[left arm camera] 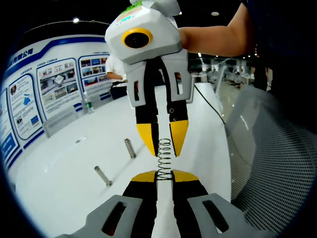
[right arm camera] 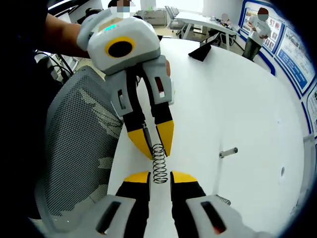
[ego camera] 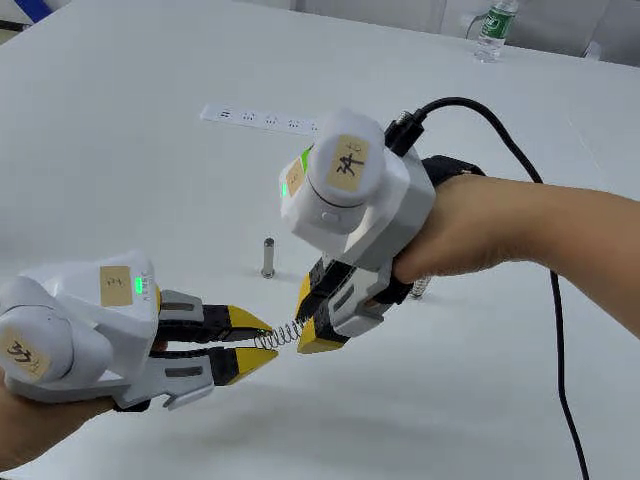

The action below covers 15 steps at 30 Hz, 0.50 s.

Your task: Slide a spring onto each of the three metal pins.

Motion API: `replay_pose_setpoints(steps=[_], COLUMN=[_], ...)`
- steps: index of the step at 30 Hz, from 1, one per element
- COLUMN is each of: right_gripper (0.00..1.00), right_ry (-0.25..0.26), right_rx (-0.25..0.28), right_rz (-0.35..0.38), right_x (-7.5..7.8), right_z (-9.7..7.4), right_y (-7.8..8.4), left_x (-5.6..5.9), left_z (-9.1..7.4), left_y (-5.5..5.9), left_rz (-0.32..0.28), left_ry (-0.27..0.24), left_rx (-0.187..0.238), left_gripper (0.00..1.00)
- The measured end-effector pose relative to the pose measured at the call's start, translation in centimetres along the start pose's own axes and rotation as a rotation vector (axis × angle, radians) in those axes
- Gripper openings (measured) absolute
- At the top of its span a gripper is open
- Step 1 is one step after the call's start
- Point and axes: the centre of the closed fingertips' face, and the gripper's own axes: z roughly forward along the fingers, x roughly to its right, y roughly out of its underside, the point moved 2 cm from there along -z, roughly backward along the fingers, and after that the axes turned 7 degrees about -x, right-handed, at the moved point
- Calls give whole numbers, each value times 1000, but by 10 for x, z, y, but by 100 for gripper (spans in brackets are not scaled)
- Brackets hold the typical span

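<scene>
Spring (ego camera: 282, 335) is up in the air, folks, strung between the two grippers well above the bench (ego camera: 120, 200)! The left gripper (ego camera: 255, 342) has its jaws pinched tight on what looks like a grey held pin (right arm camera: 147, 135), with one end of the coil over its tip. The right gripper (ego camera: 310, 320) has its jaws nipped on the coil's other end.

That's a light, springy bit of wire. Squeeze hard and it'll squash or ping away, so I'd say a gentle hold near the end coil, pushing straight along the pin. Go off-axis and it'll likely bow and snag.

Down on the bench a bare pin (ego camera: 268, 257) stands upright, and just past the right hand there's a coiled pin (ego camera: 420, 288) that appears to wear its spring already.

A black cable (ego camera: 555, 300) trails off the right gripper, worth watching near that coiled pin. The power strip (ego camera: 262, 118) and water bottle (ego camera: 495, 30) sit well apart, no bother. A mesh chair (left arm camera: 267, 158) waits beside the bench edge.
</scene>
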Motion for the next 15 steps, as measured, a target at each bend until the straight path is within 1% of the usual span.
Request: replay_pose_setpoints(steps=[3,10,15], right_gripper=[13,13,13], right_ry=[6,19,26], right_rx=[1,20,42], right_rz=[0,5,-4], right_x=[0,2,1], right_z=[-1,-7,-10], right_y=[0,-6,-15], left_x=[0,-3,-2], left_z=[0,2,3], left_y=[-1,-1,-1], left_rz=[-4,-14,-15], left_ry=[0,-1,-1], left_rx=[5,4,-1], left_gripper=[10,10,10])
